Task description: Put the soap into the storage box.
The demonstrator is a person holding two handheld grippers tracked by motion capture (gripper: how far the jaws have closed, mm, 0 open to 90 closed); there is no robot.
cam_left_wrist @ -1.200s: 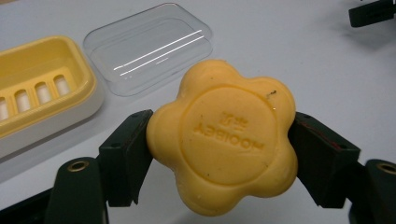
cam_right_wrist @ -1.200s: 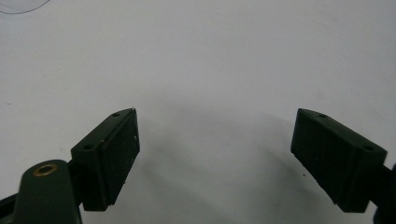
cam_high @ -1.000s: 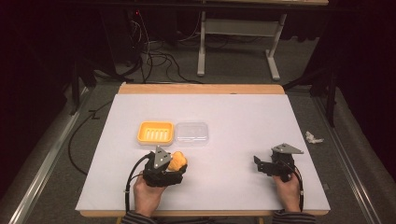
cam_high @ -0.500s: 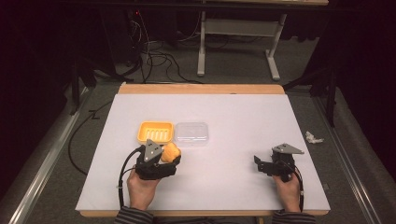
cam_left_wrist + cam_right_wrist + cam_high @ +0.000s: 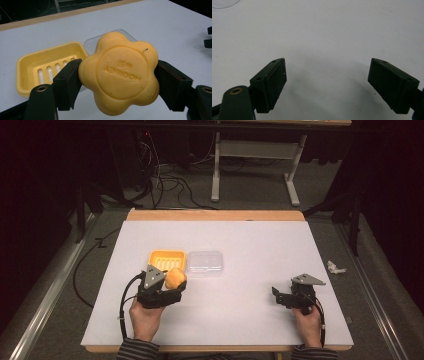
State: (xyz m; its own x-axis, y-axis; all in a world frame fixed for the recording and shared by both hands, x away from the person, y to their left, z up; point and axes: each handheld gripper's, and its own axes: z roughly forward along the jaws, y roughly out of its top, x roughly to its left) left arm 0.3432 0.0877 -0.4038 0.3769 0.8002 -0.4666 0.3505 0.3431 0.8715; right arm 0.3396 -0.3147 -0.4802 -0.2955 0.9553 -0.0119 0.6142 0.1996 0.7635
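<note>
A flower-shaped orange soap (image 5: 120, 75) with stamped letters is clamped between the jaws of my left gripper (image 5: 117, 82), held above the table. From above, the soap (image 5: 175, 278) hangs just in front of the yellow slotted soap dish (image 5: 167, 259), with the left gripper (image 5: 172, 285) behind it. The dish (image 5: 45, 68) lies empty beyond the soap, left of centre. A clear plastic lid (image 5: 205, 263) lies flat beside the dish on its right; its edge (image 5: 91, 42) peeks out behind the soap. My right gripper (image 5: 276, 296) rests open near the front right, its jaws (image 5: 328, 85) wide apart over bare table.
The white table top (image 5: 260, 245) has a wooden far edge (image 5: 215, 215). A crumpled white scrap (image 5: 335, 267) lies on the floor off the right side. Cables and a grey desk frame (image 5: 250, 165) stand on the floor beyond the table.
My left gripper has carried the soap leftward and farther from me, up to the front of the yellow dish. The right gripper has stayed put.
</note>
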